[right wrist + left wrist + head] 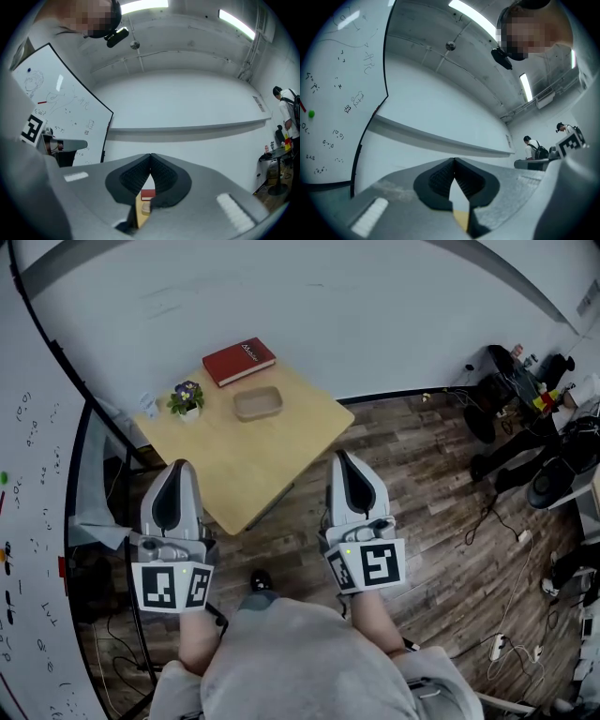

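Observation:
Both grippers are held side by side over the near edge of a light wooden table (246,460), tips pointing away from me. My left gripper (179,468) hovers over the table's near left corner, and its jaws are shut with nothing between them (453,161). My right gripper (343,459) hangs just off the table's right edge above the floor, also shut and empty (150,155). At the far side of the table lie a red book (239,361), a small potted flower (187,398) and a tan shallow tray (258,403). The book (148,193) shows through the right gripper's jaw gap.
A whiteboard (23,521) with scribbles stands at the left. A white wall (328,306) runs behind the table. Black chairs and equipment (534,437) crowd the right, and cables (511,549) trail over the wooden floor. A person with a backpack (533,149) stands far off.

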`<state>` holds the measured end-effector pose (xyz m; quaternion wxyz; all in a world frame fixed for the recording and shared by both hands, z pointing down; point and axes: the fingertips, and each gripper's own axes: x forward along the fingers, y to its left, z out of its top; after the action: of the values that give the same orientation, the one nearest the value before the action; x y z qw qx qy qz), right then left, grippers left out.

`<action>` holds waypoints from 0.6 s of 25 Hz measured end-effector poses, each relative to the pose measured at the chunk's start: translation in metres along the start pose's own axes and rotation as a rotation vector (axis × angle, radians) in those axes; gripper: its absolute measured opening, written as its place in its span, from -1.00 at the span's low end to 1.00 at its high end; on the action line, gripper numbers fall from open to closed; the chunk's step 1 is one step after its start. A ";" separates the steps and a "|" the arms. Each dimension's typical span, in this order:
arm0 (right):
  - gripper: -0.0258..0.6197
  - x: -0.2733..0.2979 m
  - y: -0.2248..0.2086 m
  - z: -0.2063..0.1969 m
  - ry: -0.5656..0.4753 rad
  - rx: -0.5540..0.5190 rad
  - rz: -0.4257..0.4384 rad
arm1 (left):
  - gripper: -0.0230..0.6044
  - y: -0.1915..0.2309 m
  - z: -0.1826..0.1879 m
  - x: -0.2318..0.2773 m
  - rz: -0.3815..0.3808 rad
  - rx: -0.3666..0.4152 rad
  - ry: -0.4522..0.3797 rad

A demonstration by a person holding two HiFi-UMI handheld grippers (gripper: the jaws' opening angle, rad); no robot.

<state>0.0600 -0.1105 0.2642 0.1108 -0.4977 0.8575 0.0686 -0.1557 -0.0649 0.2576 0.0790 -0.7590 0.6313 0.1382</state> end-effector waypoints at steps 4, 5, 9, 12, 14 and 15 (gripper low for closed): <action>-0.92 0.016 0.000 -0.007 0.007 -0.002 -0.019 | -0.91 0.015 -0.007 0.013 -0.009 -0.006 0.009; -0.92 0.020 0.000 -0.008 0.008 -0.002 -0.023 | -0.91 0.018 -0.008 0.017 -0.012 -0.004 0.011; -0.92 0.036 0.004 -0.013 0.013 -0.004 -0.033 | -0.91 0.030 -0.012 0.028 -0.024 0.015 0.019; -0.92 0.046 0.008 -0.016 0.012 -0.010 -0.036 | -0.91 0.041 -0.014 0.033 -0.026 0.013 0.017; -0.92 0.051 0.011 -0.017 0.010 -0.013 -0.040 | -0.91 0.049 -0.015 0.036 -0.023 0.017 0.017; -0.92 0.054 0.013 -0.018 0.008 -0.014 -0.042 | -0.91 0.052 -0.016 0.037 -0.022 0.021 0.018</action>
<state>0.0210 -0.1535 0.2679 0.1052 -0.5167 0.8468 0.0700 -0.1988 -0.1142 0.2641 0.0830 -0.7662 0.6251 0.1238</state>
